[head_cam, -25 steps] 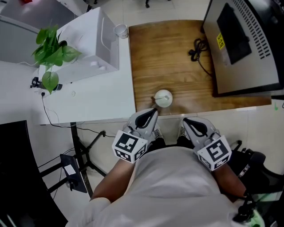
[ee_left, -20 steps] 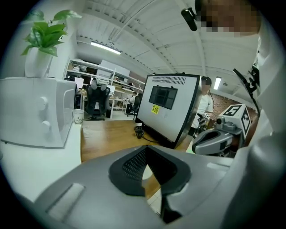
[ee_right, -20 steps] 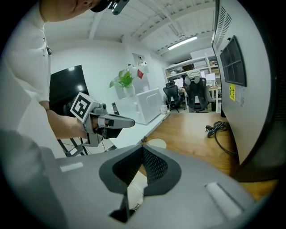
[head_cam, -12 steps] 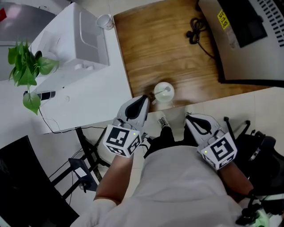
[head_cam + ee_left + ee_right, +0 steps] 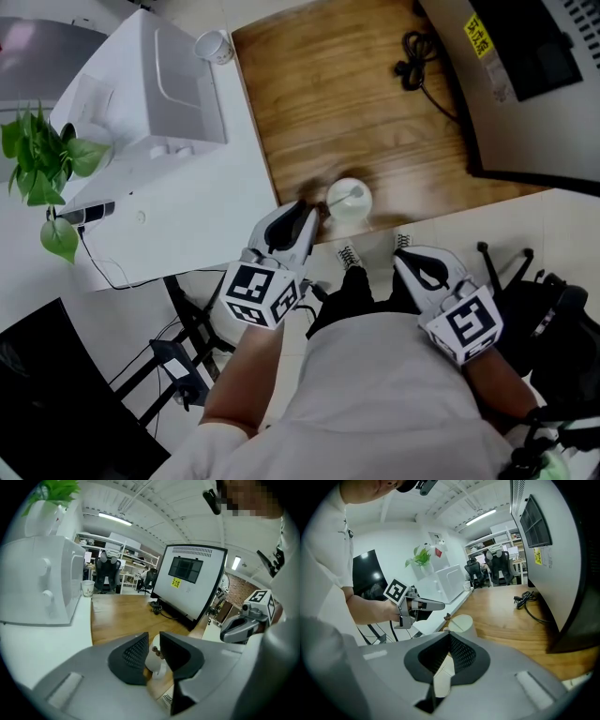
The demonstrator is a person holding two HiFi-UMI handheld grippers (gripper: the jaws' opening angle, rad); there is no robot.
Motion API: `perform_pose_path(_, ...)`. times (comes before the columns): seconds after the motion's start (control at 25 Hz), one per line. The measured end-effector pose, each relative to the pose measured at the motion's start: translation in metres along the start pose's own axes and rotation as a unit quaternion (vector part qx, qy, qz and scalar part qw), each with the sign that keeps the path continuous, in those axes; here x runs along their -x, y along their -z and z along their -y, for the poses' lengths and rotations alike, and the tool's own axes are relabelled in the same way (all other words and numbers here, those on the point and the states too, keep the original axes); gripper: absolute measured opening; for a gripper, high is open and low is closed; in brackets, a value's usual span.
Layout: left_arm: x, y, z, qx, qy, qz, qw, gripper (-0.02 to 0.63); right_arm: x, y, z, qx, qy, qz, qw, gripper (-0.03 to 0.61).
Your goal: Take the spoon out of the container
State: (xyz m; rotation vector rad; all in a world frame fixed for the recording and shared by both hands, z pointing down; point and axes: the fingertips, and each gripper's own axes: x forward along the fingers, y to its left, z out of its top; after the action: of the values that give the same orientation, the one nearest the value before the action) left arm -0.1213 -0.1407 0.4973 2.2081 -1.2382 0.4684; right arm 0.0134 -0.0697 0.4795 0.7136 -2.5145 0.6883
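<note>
Wood-grain surface (image 5: 375, 112) fills the middle of the head view. The white container (image 5: 349, 202) stands at its near edge with the spoon (image 5: 353, 192) still upright inside, so the task's thing has not been lifted.

A large monitor (image 5: 525, 84) lies beyond the container to the right, with a black cable (image 5: 417, 52) in front of it. A white appliance (image 5: 159, 84) lies beyond it to the left.

The change is on the left. A second ago the left hand-held gripper (image 5: 307, 214) was held back from the container with its jaws pressed together. It has since come forward to just beside the container's left side. Its jaws are opening now, about half spread. In its own view the container and the dark end of the spoon handle show in the gap beyond the pads, with nothing pinched yet.

The right hand-held gripper (image 5: 449, 633) hangs back on the near side of the container, close to the person's body. Its tips are pressed together on nothing.

I judge this to be the approach to a grasp. Whether the left one is meant to steady the container or take the handle cannot be told. The handle is thin and the container looks light, so a nudge could tip it off the near edge.
</note>
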Motion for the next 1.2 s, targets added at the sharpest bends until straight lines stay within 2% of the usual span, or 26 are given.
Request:
perform_pose_path(0.32,-0.009,0.007,-0.004,0.053,0.014,-0.009,0.9984,0.101,-0.003,0.007,0.006,-0.014,0.004,-0.009,1.000,0.006)
perform_pose_path(0.48,-0.013,0.014,-0.003,0.066,0.012,-0.021,0.9975,0.124,-0.004,0.009,0.008,-0.022,0.003,-0.013,1.000,0.006)
perform_pose_path(0.64,-0.017,0.020,-0.007,0.110,0.008,-0.027,0.9936,0.149,-0.006,0.011,0.008,-0.035,0.000,-0.018,0.999,0.006)
perform_pose_path(0.84,-0.020,0.029,-0.005,0.110,0.008,-0.044,0.9929,0.150,-0.006,0.014,0.008,-0.036,-0.002,-0.022,0.999,0.006)
perform_pose_path(1.2,-0.027,0.029,0.006,0.100,0.020,-0.048,0.9937,0.150,-0.004,0.015,0.011,-0.040,0.001,-0.025,0.999,0.006)
